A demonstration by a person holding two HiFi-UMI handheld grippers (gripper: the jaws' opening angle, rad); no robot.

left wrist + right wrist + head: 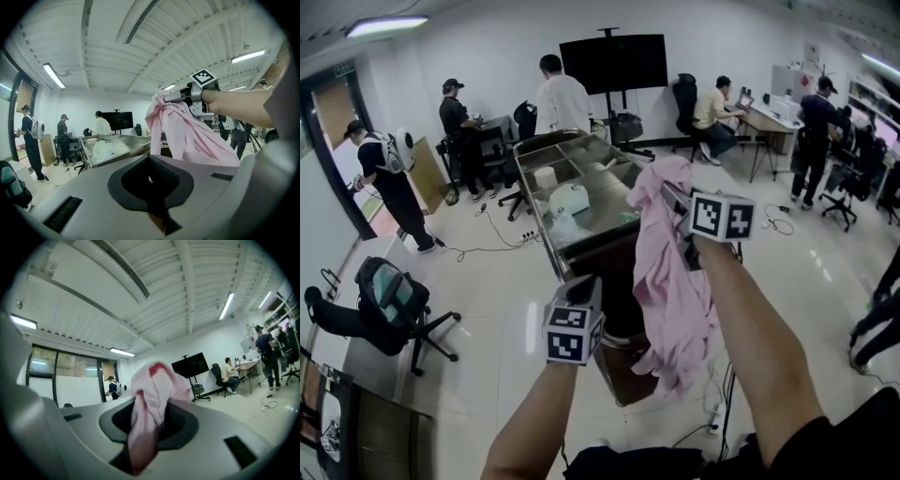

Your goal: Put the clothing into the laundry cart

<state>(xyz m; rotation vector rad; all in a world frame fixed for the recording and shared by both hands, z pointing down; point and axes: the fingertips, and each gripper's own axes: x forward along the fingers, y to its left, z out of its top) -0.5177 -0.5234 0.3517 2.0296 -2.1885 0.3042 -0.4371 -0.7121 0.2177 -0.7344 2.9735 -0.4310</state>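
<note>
Currently mid-transfer: pink garment [670,281] clamped in right gripper [672,199], hanging over laundry cart [600,155], not yet released. Left gripper [581,286] jaws together, empty.

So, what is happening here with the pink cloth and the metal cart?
A person works with a hand-held gripper in each hand. The right hand-held gripper is shut on a pink garment, which hangs in the air by the near end of the metal laundry cart. The left hand-held gripper is shut and empty, beside the hanging cloth. The garment is not yet in the cart, where some white items lie.
</note>
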